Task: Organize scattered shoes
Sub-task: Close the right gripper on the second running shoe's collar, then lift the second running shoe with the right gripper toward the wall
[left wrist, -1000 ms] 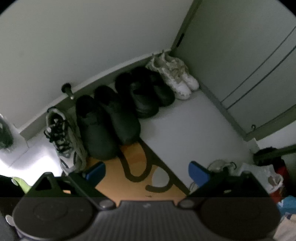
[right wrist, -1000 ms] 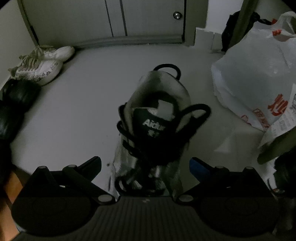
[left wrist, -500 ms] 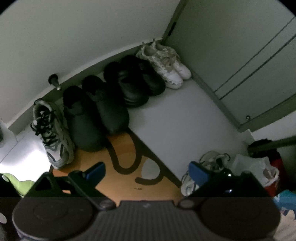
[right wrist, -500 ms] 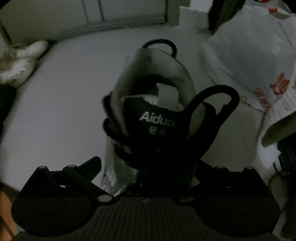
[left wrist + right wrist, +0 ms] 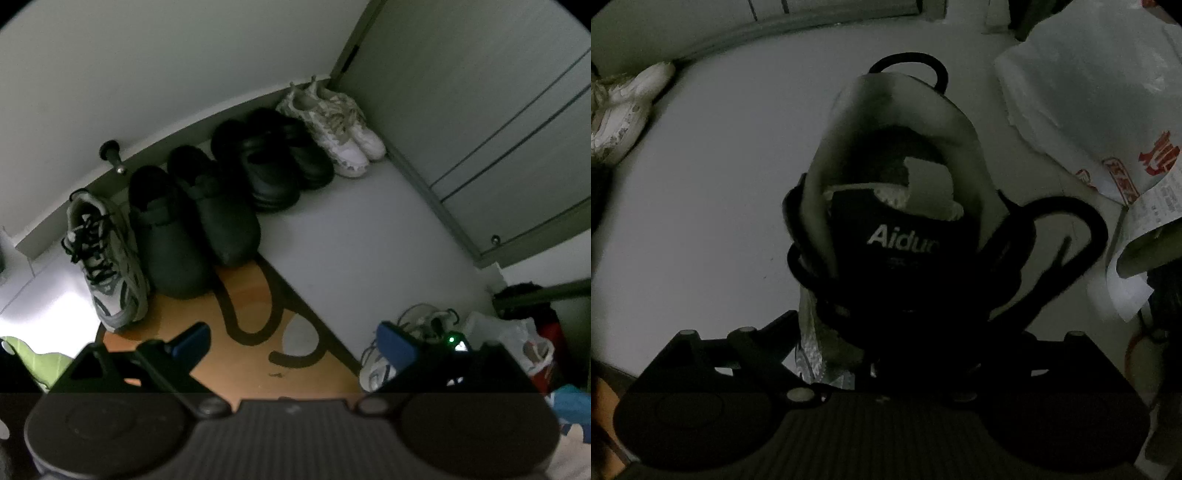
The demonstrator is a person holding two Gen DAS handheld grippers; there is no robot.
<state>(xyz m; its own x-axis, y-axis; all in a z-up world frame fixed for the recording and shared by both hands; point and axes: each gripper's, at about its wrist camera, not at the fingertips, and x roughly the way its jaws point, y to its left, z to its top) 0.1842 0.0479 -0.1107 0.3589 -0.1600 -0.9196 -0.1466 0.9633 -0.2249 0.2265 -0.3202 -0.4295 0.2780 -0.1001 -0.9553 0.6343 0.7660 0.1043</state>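
In the left wrist view the left gripper [image 5: 293, 341] fills the bottom of the frame, its blue-tipped fingers [image 5: 192, 338] spread wide with nothing between them. Under the gap lies an orange mat [image 5: 236, 354] with a dark looping pattern, whose diagonal edge meets bare grey floor [image 5: 369, 236] stretching open toward the right. At the lower right, just behind the right-hand finger, a light sneaker [image 5: 373, 369] sits on that floor, partly hidden. Farther back, a row of shoes runs along the wall's baseboard [image 5: 207, 122]: a grey laced sneaker [image 5: 105, 258] at the left, a pair of dark slippers [image 5: 192, 221], a pair of black clogs [image 5: 273, 158], then white sneakers [image 5: 332, 125] in the corner by the cabinet door [image 5: 498, 129]. A doorstop [image 5: 110, 155] juts from the baseboard above the grey sneaker.

In the right wrist view the right gripper [image 5: 886, 332] points down at a black-laced sneaker [image 5: 897, 206] that fills the middle of the frame, with its tongue facing the camera. The fingers stand wide, are closing, and flank the shoe's near end; the picture is too dark to tell whether the pads touch it. Clear floor lies to the left; a white plastic bag [image 5: 1089, 92] crowds the upper right.
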